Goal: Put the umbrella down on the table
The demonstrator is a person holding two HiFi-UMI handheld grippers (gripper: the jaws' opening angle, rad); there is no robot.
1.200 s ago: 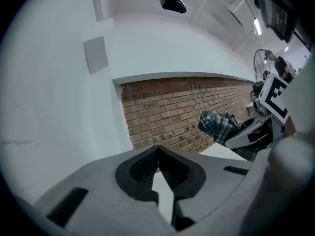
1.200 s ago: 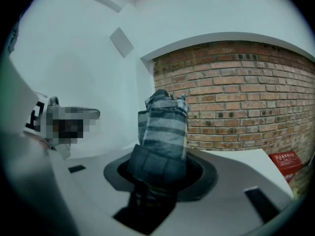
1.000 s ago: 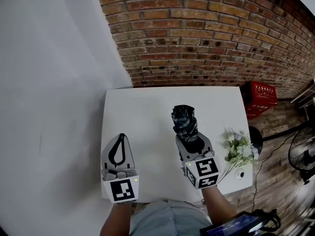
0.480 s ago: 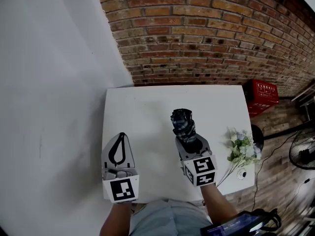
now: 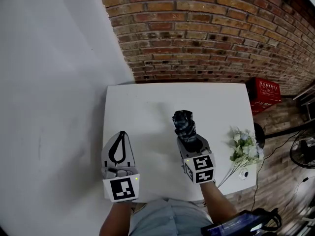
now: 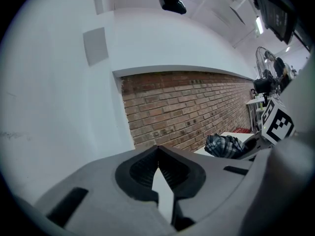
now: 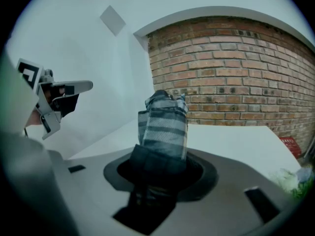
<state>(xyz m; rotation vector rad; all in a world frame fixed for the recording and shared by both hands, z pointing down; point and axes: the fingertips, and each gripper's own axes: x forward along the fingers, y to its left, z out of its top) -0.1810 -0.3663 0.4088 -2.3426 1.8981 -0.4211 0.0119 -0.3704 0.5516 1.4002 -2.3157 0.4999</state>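
Observation:
A folded plaid umbrella (image 5: 184, 123) sticks forward and up out of my right gripper (image 5: 191, 140), which is shut on its dark lower end above the white table (image 5: 142, 112). In the right gripper view the umbrella (image 7: 165, 124) fills the middle, clamped in the right gripper (image 7: 160, 166). My left gripper (image 5: 121, 133) hovers over the table's near left part, its jaws shut and holding nothing. From the left gripper view the left gripper (image 6: 157, 149) points at the brick wall, and the umbrella (image 6: 224, 145) shows at the right.
A bunch of pale artificial flowers (image 5: 243, 147) lies near the table's right edge, beside a small round white object (image 5: 241, 174). A red crate (image 5: 268, 92) and a fan (image 5: 304, 154) stand on the floor at the right. The brick wall (image 5: 197, 33) runs behind the table.
My right gripper has sunk a little toward the table with the umbrella still in it. The left gripper has stayed where it was.

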